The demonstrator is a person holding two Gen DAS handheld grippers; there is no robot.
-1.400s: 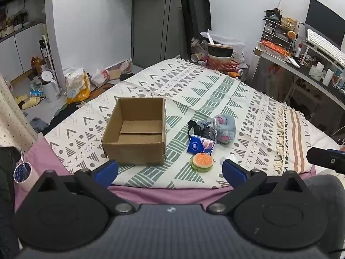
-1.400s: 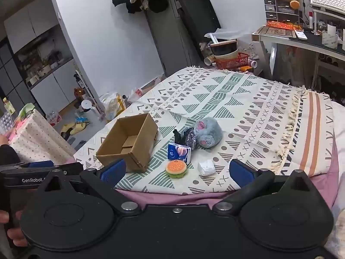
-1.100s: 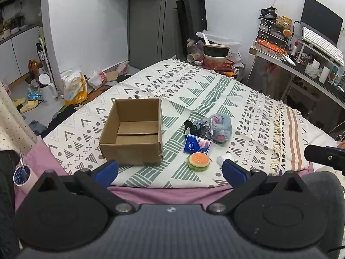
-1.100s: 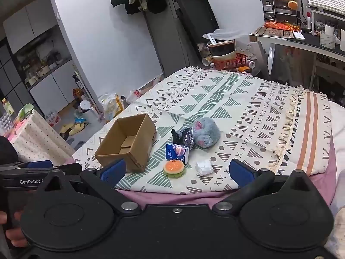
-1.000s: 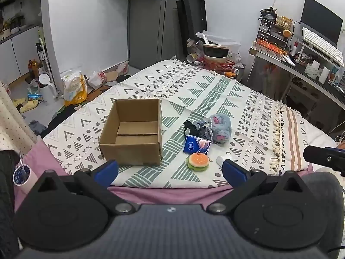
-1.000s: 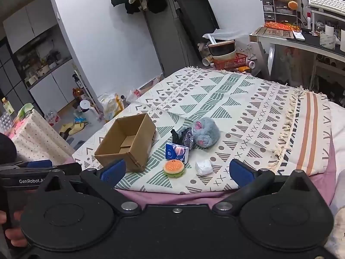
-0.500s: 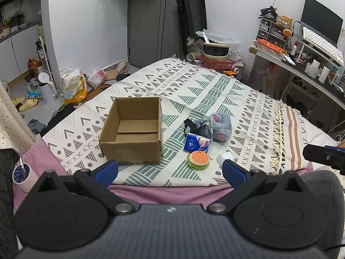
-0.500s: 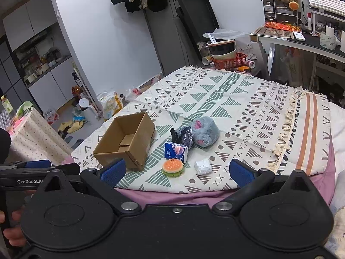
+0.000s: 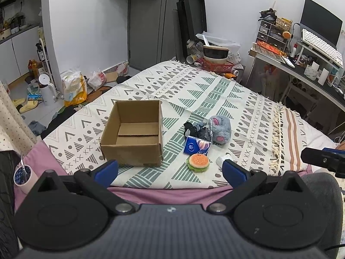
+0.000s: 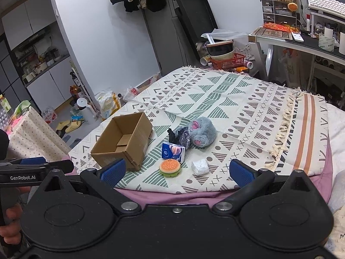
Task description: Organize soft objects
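We find left gripper (image 9: pixel 170 170) and right gripper (image 10: pixel 175 169) both spread, empty, near the cardboard box (image 9: pixel 132 132) and burger toy (image 9: pixel 198 162) on the bed (image 9: pixel 215 95)

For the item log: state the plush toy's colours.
Grey plush toy with pink patches; right wrist view.

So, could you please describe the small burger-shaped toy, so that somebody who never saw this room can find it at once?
Start at the open cardboard box on the patterned blanket; a cluster of small things lies to its right. The burger toy is the nearest of them to the blanket's front edge, just in front of the blue tissue pack. It alone is round, with an orange top and green rim.
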